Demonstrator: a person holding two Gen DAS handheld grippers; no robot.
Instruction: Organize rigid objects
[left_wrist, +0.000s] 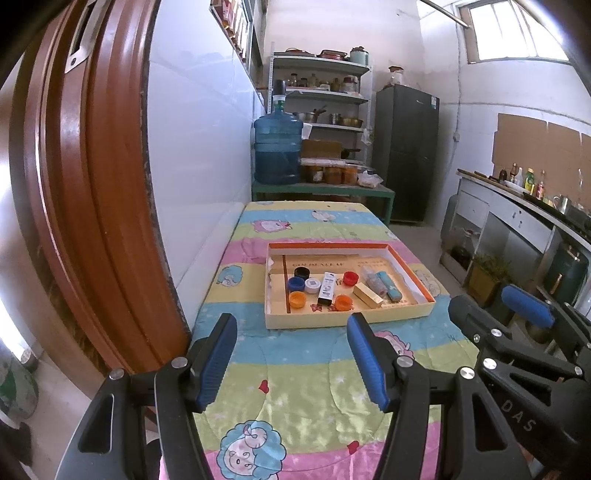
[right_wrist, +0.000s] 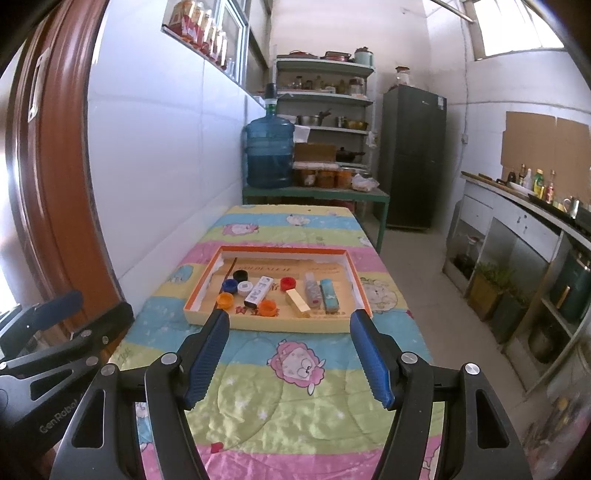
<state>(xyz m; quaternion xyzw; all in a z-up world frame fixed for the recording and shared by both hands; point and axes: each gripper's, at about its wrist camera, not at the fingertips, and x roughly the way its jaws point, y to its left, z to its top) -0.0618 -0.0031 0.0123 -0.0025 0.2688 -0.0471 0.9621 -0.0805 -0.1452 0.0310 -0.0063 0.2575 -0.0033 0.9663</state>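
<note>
A shallow cardboard box (left_wrist: 413, 271) (right_wrist: 356, 282) with an orange rim lies on the table's striped quilt. Inside it sit several bottle caps: black (left_wrist: 301, 273), blue (left_wrist: 295, 283), white (left_wrist: 312, 284), red (left_wrist: 350, 277) and two orange ones (left_wrist: 297, 299) (left_wrist: 343, 302). A white tube box (left_wrist: 326, 287) (right_wrist: 259, 291), a gold box (left_wrist: 368, 295) (right_wrist: 297, 302), a clear bottle (right_wrist: 313, 291) and a teal case (left_wrist: 390, 286) (right_wrist: 330, 295) lie beside them. My left gripper (left_wrist: 291, 325) and right gripper (right_wrist: 290, 321) both hover open and empty, short of the box's near edge.
A brown door frame (left_wrist: 92, 184) stands close on the left. Beyond the table are a blue water jug (left_wrist: 276, 149), shelves (left_wrist: 325, 96) and a dark fridge (left_wrist: 406, 155). A kitchen counter (left_wrist: 524, 206) runs along the right, with floor between it and the table.
</note>
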